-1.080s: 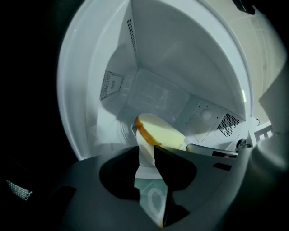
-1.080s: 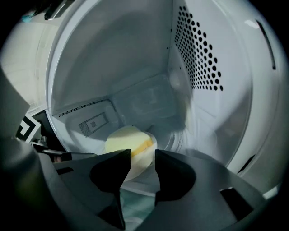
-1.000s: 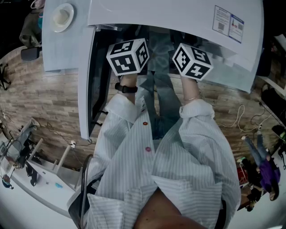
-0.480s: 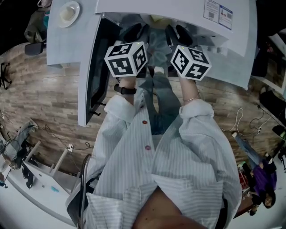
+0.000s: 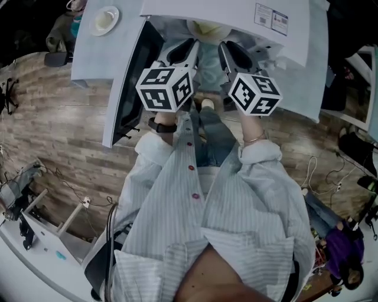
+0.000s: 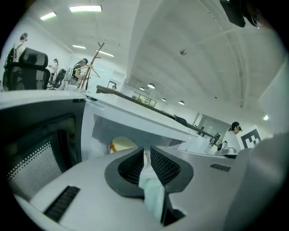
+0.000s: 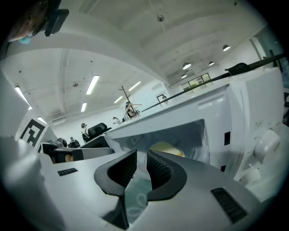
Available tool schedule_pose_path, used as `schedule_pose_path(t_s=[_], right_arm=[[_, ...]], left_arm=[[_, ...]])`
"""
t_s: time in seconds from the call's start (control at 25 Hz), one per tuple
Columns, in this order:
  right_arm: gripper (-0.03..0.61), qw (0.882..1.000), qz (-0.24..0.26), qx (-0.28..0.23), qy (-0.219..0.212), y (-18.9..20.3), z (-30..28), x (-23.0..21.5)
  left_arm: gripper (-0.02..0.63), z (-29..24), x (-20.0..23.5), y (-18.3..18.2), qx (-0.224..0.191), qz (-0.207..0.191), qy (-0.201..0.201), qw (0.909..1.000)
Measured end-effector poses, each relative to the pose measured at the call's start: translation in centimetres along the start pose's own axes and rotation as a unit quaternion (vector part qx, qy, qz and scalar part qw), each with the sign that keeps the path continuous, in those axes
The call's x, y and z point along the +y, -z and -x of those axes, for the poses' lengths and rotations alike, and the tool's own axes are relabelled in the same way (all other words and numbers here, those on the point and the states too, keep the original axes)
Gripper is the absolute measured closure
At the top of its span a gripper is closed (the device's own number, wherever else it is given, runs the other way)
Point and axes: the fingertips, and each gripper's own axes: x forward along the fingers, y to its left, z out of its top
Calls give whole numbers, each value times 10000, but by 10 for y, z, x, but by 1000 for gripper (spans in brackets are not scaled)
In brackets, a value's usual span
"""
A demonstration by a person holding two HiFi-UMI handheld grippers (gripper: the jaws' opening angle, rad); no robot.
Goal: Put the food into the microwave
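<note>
The white microwave (image 5: 236,13) stands with its door (image 5: 127,76) swung open to the left. Pale yellow food (image 5: 208,28) lies inside the cavity. It also shows past the jaws as the food (image 6: 121,144) in the left gripper view and as the food (image 7: 168,148) in the right gripper view. My left gripper (image 5: 184,48) (image 6: 146,150) and right gripper (image 5: 231,52) (image 7: 141,153) hang side by side just outside the opening. Both point slightly down at the cavity. The jaws of both have just been closing to a narrow gap, with nothing between them.
A small white dish (image 5: 106,19) sits on the white top left of the microwave. The door's mesh window (image 6: 36,155) is close on my left, and the control knobs (image 7: 267,143) are on my right. Below are wood floor, cables and a white bench (image 5: 35,259). People and a chair (image 6: 31,67) stand far off.
Both grippers have risen and drawn back from the microwave opening. Their dark jaws now show ahead of the marker cubes and stand narrower. The food has come into sight inside the cavity.
</note>
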Motion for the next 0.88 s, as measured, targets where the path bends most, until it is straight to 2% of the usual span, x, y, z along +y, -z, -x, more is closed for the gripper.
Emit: schedule_pose_path(t_s=[0.16,0.28,0.4,0.56,0.88], right_arm=[[517,9986,29,-196,-488,-22,17,25],[528,9963,26,-286,-804,-35,29,43],[534,9936,247,-292,-1066,-43,38,57],[540,9904,564,-337,-1219,-50,51,67],[546,9900,449,-431,-1265,-54,72,63]], left_arm=[[575,15,-24,-18,-227,-305,215,9990],[584,28,-40,-27,-354,-318,403,9981],[591,38,-54,-36,-479,-379,570,9965],[598,51,-67,-42,-590,-556,664,9945],[604,68,-84,-42,-725,-679,785,9920]])
